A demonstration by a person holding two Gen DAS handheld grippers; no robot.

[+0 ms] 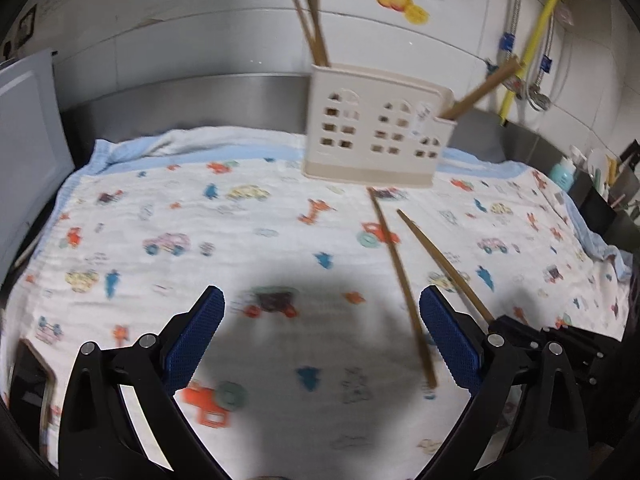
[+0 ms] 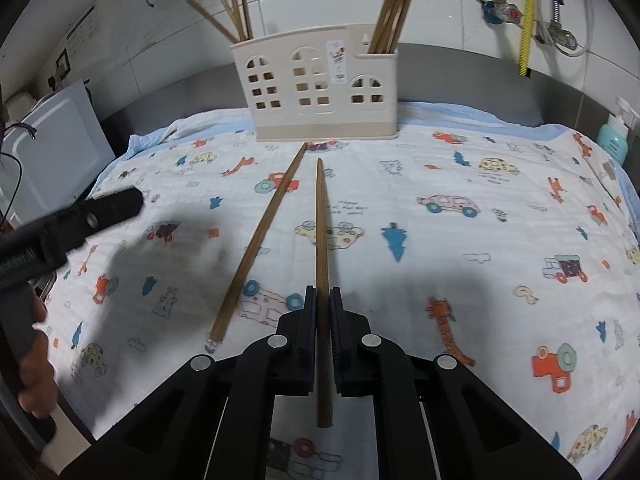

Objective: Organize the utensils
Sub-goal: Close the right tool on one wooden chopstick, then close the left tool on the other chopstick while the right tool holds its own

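A cream utensil holder (image 2: 320, 92) with window cut-outs stands at the back of the printed cloth (image 2: 460, 264). Several brown chopsticks lean in its left compartment (image 2: 240, 16) and in its right compartment (image 2: 394, 8). My right gripper (image 2: 322, 294) is shut on a chopstick (image 2: 320, 220) that points toward the holder. A second chopstick (image 2: 264, 236) lies loose on the cloth just left of it. My left gripper (image 1: 322, 300) hangs open over the cloth, and the loose chopstick (image 1: 400, 280) runs just inside its right finger. The held chopstick (image 1: 444, 264) and the right gripper (image 1: 498, 322) show beside it.
A white flat appliance (image 2: 60, 148) stands at the left edge. A teal bottle (image 2: 612, 140) sits at the right, by the steel backsplash. Valves and a yellow hose (image 2: 528, 16) hang on the tiled wall. A person's hand (image 2: 36, 360) grips the left tool's handle.
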